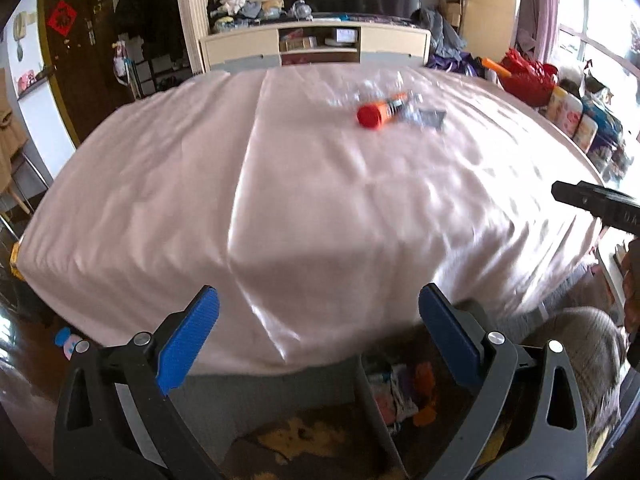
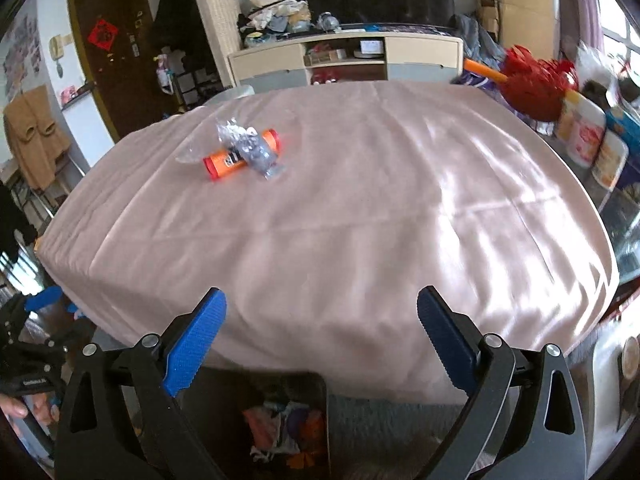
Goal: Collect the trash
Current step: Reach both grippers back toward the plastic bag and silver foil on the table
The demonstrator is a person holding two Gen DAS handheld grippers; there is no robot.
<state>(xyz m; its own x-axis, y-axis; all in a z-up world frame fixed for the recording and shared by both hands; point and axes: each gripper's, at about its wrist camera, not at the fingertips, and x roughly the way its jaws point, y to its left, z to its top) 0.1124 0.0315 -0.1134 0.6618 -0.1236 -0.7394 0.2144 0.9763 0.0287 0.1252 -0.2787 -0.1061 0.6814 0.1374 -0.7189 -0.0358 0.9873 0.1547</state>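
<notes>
An orange tube with a red cap [image 1: 378,112] lies on the far part of the pink-covered table [image 1: 280,200], with crumpled clear plastic wrap [image 1: 424,114] beside and partly over it. The tube [image 2: 228,160] and the wrap [image 2: 256,152] also show in the right wrist view, at the table's far left. My left gripper [image 1: 318,320] is open and empty, near the table's front edge. My right gripper [image 2: 320,320] is open and empty, also at the front edge. A grey bin [image 2: 280,424] holding colourful scraps stands on the floor below the grippers.
A cream cabinet [image 1: 316,44] stands behind the table. Red bags [image 1: 524,76] and boxes crowd the right side. A dark door [image 2: 108,44] is at the back left. The bin also shows in the left wrist view [image 1: 400,400].
</notes>
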